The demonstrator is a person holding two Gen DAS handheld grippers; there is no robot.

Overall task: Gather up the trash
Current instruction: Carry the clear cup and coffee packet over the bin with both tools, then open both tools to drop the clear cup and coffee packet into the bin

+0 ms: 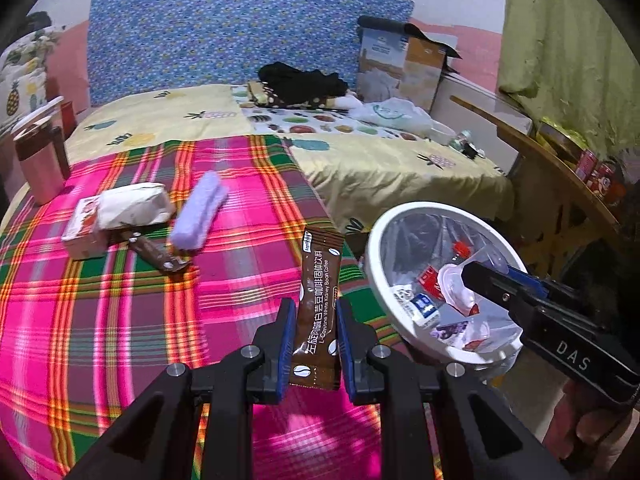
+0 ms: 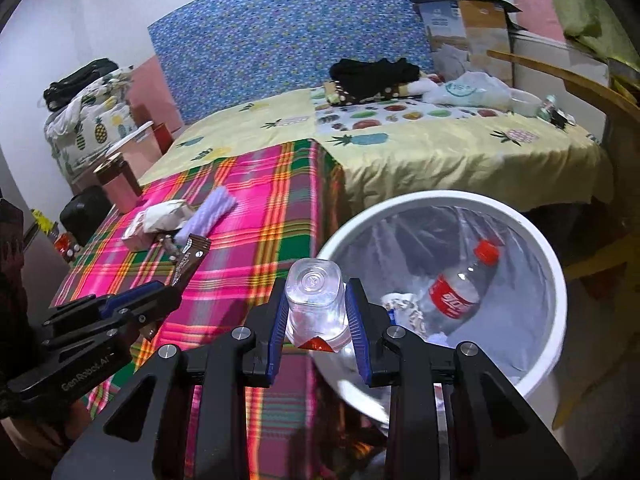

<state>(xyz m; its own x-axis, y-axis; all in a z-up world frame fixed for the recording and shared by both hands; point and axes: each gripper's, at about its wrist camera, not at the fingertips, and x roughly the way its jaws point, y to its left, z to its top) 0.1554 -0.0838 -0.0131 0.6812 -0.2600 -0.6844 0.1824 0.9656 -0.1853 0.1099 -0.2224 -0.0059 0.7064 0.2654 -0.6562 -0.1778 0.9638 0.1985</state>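
My left gripper (image 1: 311, 310) is shut on a brown coffee sachet (image 1: 318, 304) and holds it upright above the plaid cloth (image 1: 120, 312), left of the white trash bin (image 1: 374, 280). My right gripper (image 2: 316, 300) is shut on a clear plastic cup (image 2: 316, 304) at the bin's near left rim (image 2: 440, 199). In the left wrist view the right gripper (image 1: 472, 276) holds the cup (image 1: 454, 284) over the bin. The bin holds a cola bottle (image 2: 460, 292) and wrappers. The left gripper (image 2: 160, 300) with the sachet (image 2: 192, 256) shows in the right wrist view.
On the plaid cloth lie a crumpled white paper bag (image 1: 132, 204), a small box (image 1: 82, 228), a purple sponge (image 1: 200, 210) and a brown-handled knife (image 1: 156, 254). A pink container (image 1: 38, 160) stands at the left edge. A bed (image 1: 380, 152) lies behind; a wooden table (image 1: 560, 168) is right.
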